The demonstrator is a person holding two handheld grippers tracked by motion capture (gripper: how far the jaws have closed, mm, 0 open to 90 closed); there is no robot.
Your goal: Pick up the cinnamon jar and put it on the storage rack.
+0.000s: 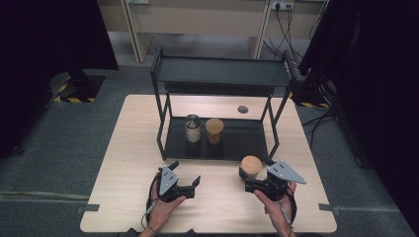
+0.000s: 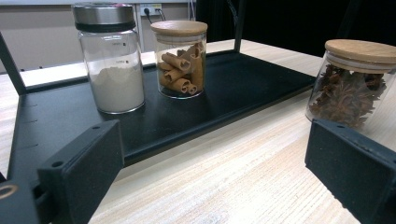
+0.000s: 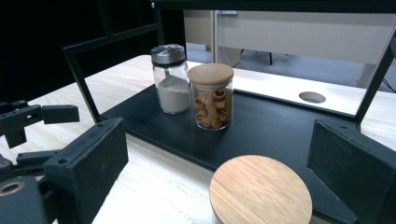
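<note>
**Star anise jar waits between open jaws, lower right of the table**

At lower left of the high view, the left gripper [image 1: 187, 174] rests on the table [image 1: 123, 163] with its jaws spread wide and nothing between them; in the left gripper view both black pads frame bare wood. Toward the centre, the black shelf [image 1: 222, 148] carries a jar of white powder [image 1: 192, 129] and, just beside it, a jar of cinnamon sticks [image 1: 214, 131]. At lower right, the star anise jar [image 1: 251, 167] stands on the table just in front of the shelf's edge. The right gripper [image 1: 248, 180] is right at it, jaws fully apart; in the right gripper view the wooden lid [image 3: 260, 190] sits low between the pads, which I judge are not yet touching it. This looks like the approach step: next the right jaws must drop around the glass body and close squarely, then lift toward the shelf
</note>
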